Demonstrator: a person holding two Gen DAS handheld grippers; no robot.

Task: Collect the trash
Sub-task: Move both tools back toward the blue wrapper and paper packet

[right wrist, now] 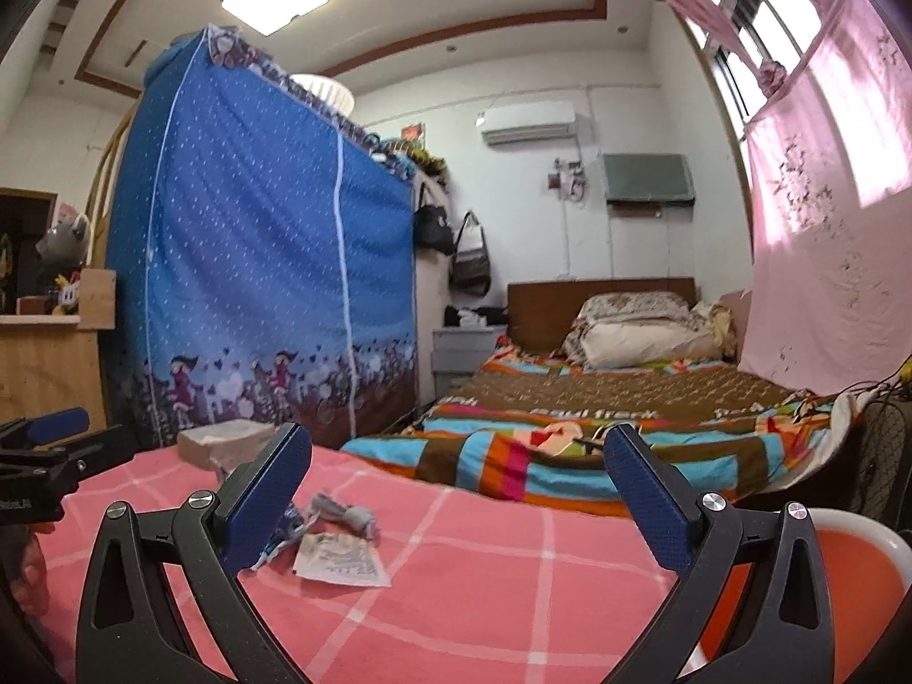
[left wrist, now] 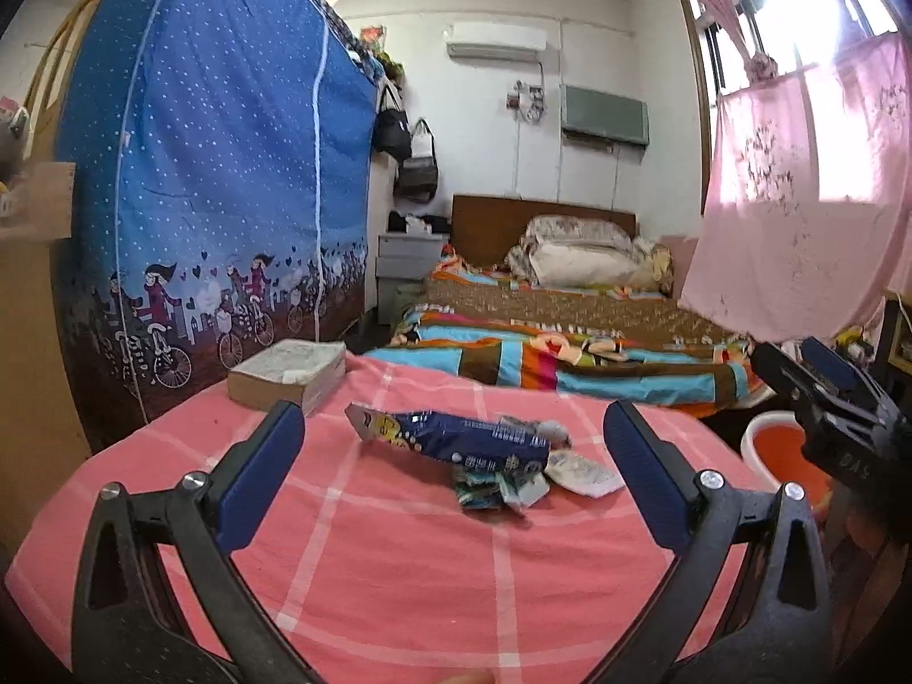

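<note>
Two handheld grippers are up over a pink checked tablecloth [left wrist: 399,570], and both are wide open with nothing between the blue-padded fingers. The left gripper [left wrist: 453,456] is aimed straight at the little trash pile: a crumpled dark-blue foil snack wrapper [left wrist: 456,439] lying on top of some scrunched teal-and-white packets [left wrist: 496,490], with a flat white paper sachet [left wrist: 587,473] touching the pile's right side. From the right gripper [right wrist: 456,484] the same pile sits low and to the left, partly hidden behind its left finger [right wrist: 262,490]. A round orange bin with a white rim [left wrist: 786,444] sits just off the table's right edge. There's also a flat cardboard box wrapped in clear plastic [left wrist: 290,367] near the far left corner of the table.
</note>
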